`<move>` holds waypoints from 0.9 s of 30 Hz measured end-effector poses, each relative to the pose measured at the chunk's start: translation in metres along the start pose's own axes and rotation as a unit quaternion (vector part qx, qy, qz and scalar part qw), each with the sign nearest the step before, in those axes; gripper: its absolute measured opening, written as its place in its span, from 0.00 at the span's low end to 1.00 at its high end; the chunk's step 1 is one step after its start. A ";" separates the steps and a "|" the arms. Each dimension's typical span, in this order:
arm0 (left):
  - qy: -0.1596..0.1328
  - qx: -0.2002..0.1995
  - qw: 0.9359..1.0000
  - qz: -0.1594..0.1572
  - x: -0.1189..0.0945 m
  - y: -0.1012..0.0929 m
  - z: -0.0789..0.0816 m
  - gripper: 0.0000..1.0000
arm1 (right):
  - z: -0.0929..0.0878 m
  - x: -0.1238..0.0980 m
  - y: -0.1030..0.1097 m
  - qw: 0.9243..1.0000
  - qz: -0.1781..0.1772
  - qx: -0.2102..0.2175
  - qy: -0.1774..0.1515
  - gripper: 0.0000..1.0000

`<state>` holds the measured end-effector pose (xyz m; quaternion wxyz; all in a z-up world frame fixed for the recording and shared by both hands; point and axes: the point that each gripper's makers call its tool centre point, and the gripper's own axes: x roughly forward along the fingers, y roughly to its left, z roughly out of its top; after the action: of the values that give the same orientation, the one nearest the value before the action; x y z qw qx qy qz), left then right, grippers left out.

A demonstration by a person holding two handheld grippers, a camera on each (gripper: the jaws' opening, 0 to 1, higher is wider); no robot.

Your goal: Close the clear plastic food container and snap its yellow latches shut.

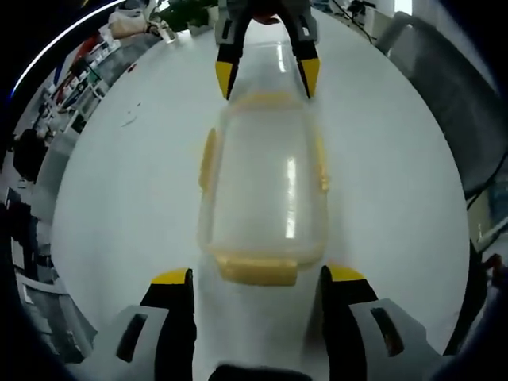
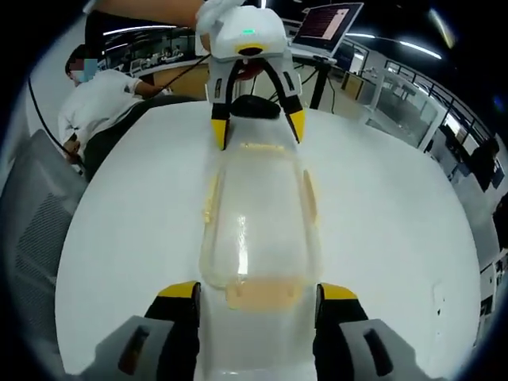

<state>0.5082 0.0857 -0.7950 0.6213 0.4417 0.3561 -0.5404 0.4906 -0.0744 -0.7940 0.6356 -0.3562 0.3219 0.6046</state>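
Right now the container (image 1: pixel 266 190) lies lengthwise on the white table (image 1: pixel 127 198), lid on, with a gripper at each short end. From the left gripper view, the left gripper (image 1: pixel 255 278) stands spread wide, its yellow-tipped jaws on either side of the near end latch (image 1: pixel 258 270) and gripping nothing; the right gripper (image 1: pixel 268 77) faces it from the far end, likewise released, its tips straddling the far end latch (image 1: pixel 266 99). The right gripper view shows the same thing mirrored: the right gripper (image 2: pixel 258 292) open about its own end latch (image 2: pixel 262 292), and the left gripper (image 2: pixel 258 127) parted across the container's far end. Side latches (image 1: pixel 208 159) run along both long edges of the container. Whether any latch has clicked home I cannot tell; the lid looks seated, so I'd judge the closing done and the latching in hand. To do it well, I'd steady the container with one gripper at its end while the other presses a latch flap down and inward until it hooks the rim, pushing square to the flap, not at an angle, since the box looks light and the table slick, so it may skate away. Opposite latches in turn should keep the lid level. A laptop (image 2: pixel 327 24) sits beyond the table, and a person (image 2: pixel 99 99) sits near its far edge.
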 end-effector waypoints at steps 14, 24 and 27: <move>0.008 0.029 0.999 -0.032 0.003 -0.002 0.002 0.49 | -0.007 0.007 -0.001 1.000 0.014 -0.002 0.024 0.51; 0.011 0.030 0.999 -0.044 0.004 -0.004 0.002 0.38 | -0.008 0.008 0.002 0.999 0.029 0.011 0.026 0.46; 0.010 0.027 0.999 -0.045 0.004 -0.004 0.001 0.38 | -0.008 0.007 0.000 0.999 0.027 0.008 0.026 0.41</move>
<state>0.5047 0.0828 -0.7993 0.5811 0.4470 0.3670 -0.5725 0.4912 -0.0774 -0.8039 0.6136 -0.3575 0.3528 0.6093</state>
